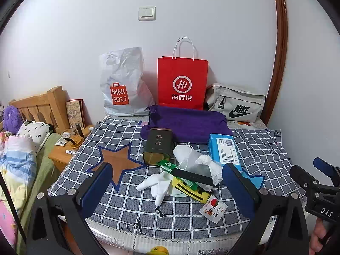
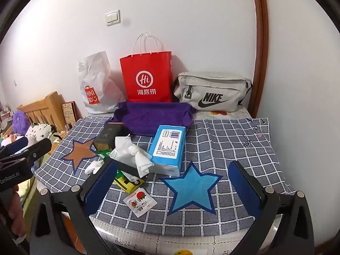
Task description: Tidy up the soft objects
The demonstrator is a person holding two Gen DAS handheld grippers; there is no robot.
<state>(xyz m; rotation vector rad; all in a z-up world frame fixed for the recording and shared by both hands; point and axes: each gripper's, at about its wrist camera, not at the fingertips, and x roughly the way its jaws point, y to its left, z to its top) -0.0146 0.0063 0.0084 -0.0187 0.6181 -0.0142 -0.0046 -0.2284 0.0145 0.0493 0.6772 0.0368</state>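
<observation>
On the checked grey cloth (image 1: 265,148) a small heap of mixed things is seen, and no item is taken yet, so the step in hand is judged to be the approach before the first pick. The left gripper (image 1: 165,182) is held above the near edge with its fingers wide apart and nothing between the pads. The right gripper (image 2: 172,182) is also held wide and empty, over the blue star (image 2: 191,187).

The soft things are found in the heap: a white glove (image 1: 157,186) lies nearest, just beside a yellow packet (image 1: 191,189); a knotted white cloth (image 1: 209,163) rests partly on a black bar (image 1: 191,175); a white pouch with a string (image 1: 184,153) leans behind it. A blue tissue pack (image 2: 167,146) lies touching the heap on its right side, and a folded purple towel (image 1: 187,123) is spread behind all. A dark tin (image 1: 158,146) stands upright at the left of the heap.

At the wall 3 containers are placed: a Miniso plastic bag (image 1: 123,85), a red paper bag (image 1: 182,82) and a grey Nike bag (image 2: 212,91). For the next move, it is judged that 1 gripper must be lowered onto the glove, which is free of the hard items, and closed gently.
</observation>
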